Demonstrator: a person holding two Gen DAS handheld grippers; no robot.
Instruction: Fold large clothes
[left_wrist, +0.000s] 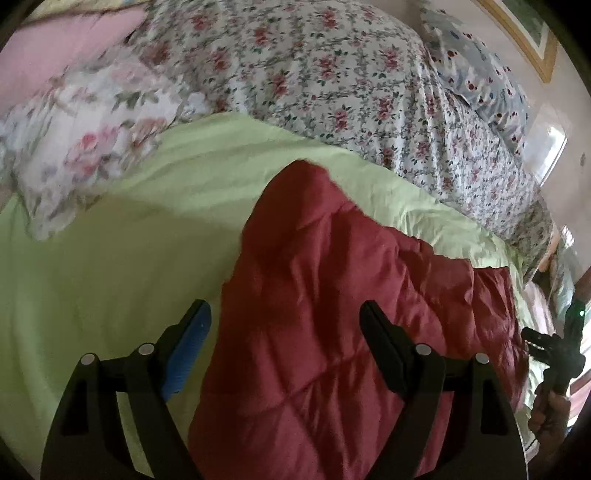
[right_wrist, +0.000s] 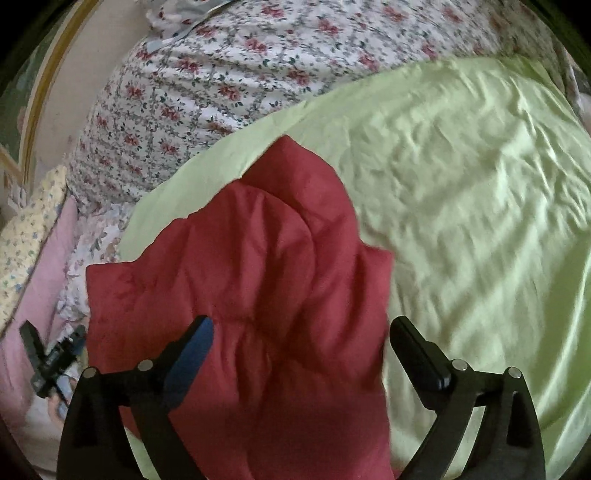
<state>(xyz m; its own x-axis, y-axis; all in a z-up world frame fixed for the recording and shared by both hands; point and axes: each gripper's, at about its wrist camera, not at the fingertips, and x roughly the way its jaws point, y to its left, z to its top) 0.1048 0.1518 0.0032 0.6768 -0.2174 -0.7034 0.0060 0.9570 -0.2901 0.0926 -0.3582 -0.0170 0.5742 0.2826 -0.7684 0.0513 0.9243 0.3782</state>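
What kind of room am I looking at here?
Most likely a bedroom. A bed carries a light green sheet and a rose-print floral bedspread, with a cherry-print pillow by the wall and a framed picture above. A red quilted garment lies on the sheet.

— What sort of place is this?

— A bedroom in a home. A bed fills nearly the whole frame, spread with a pale green sheet (right_wrist: 461, 192) that is creased and rumpled.

— What else points to that?

— Across the top of both views lies a floral quilt (left_wrist: 332, 74), white with small red roses. At the upper right of the left wrist view sits a blue pillow (left_wrist: 484, 74) printed with red flowers, and at the upper left a pink pillow (left_wrist: 62, 48).

— Anything on the walls?

— A picture in a gold frame (left_wrist: 524, 40) hangs on a plain pale wall, at the upper right.
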